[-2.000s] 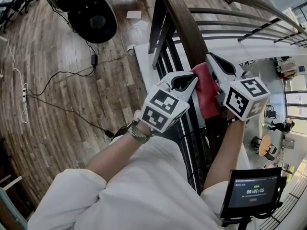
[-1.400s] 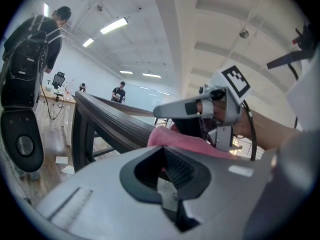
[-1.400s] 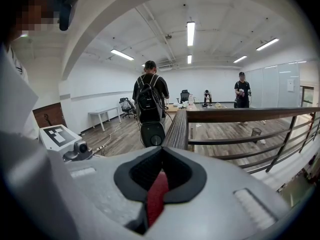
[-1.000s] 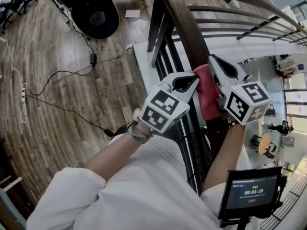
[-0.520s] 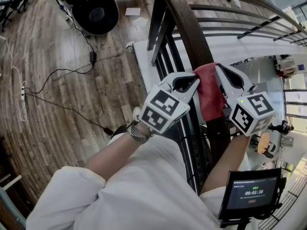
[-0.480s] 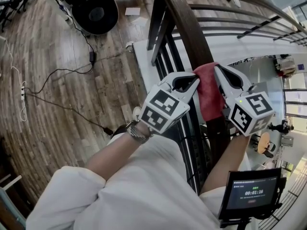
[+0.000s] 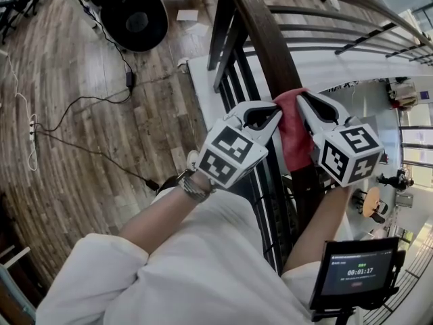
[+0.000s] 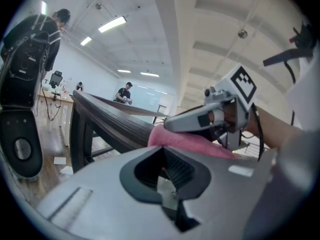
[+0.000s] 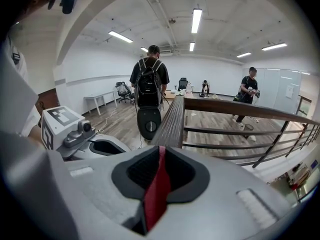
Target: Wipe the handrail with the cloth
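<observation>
Two grippers flank the cloth [image 7: 292, 131] draped over the handrail [image 7: 260, 32], mid-frame. Left gripper [image 7: 275, 112] is clenched on its left edge. Right gripper [image 7: 302, 99] pinches its right fold, though its jaws have just been opening. The handrail runs toward upper middle, so you slide that way.

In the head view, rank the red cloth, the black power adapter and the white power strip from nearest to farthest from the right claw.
1. Red cloth: between the right claw's jaws, which have just been opening.
2. Black power adapter: on the floor, upper left.
3. White power strip: on the floor, far left edge.
</observation>
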`<state>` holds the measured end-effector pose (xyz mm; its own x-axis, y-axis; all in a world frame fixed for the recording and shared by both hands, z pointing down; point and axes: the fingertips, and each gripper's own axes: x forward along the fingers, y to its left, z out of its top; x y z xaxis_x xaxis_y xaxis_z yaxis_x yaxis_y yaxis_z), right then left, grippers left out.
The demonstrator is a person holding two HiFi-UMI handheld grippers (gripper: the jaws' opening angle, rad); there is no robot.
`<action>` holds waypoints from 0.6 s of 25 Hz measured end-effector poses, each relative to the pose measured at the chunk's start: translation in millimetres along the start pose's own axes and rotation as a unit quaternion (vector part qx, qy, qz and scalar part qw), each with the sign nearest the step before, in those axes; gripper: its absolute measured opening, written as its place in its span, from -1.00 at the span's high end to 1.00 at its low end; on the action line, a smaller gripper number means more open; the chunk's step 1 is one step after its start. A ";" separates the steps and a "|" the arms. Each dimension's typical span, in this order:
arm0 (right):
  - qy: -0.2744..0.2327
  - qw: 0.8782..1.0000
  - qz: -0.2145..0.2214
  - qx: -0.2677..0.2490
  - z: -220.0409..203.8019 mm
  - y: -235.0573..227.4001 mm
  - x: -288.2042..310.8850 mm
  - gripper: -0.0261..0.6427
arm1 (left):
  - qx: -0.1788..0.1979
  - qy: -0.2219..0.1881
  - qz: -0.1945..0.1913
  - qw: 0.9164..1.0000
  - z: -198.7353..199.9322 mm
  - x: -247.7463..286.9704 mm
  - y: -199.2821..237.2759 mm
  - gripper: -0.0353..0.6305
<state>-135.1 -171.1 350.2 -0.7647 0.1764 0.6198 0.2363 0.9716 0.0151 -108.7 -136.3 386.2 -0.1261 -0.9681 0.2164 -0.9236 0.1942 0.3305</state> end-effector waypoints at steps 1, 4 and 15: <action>0.001 1.000 -0.002 -0.001 0.4 0.0 1.6 0.79 | 0.000 0.000 0.000 1.000 -0.1 -0.1 1.6 0.88; 0.001 1.000 -0.004 -0.001 3.1 -0.1 7.6 0.80 | 0.000 -0.003 0.005 1.000 0.9 -0.3 9.0 0.88; -0.008 1.000 0.009 0.019 10.4 -3.9 14.1 0.82 | -0.003 -0.015 0.012 1.000 7.5 0.9 21.6 0.87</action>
<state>-153.1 -170.8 350.7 -0.7696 0.1966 0.6076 0.2275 0.9734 -0.0268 -131.5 -134.2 386.6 -0.1591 -0.9674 0.1969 -0.9178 0.2184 0.3316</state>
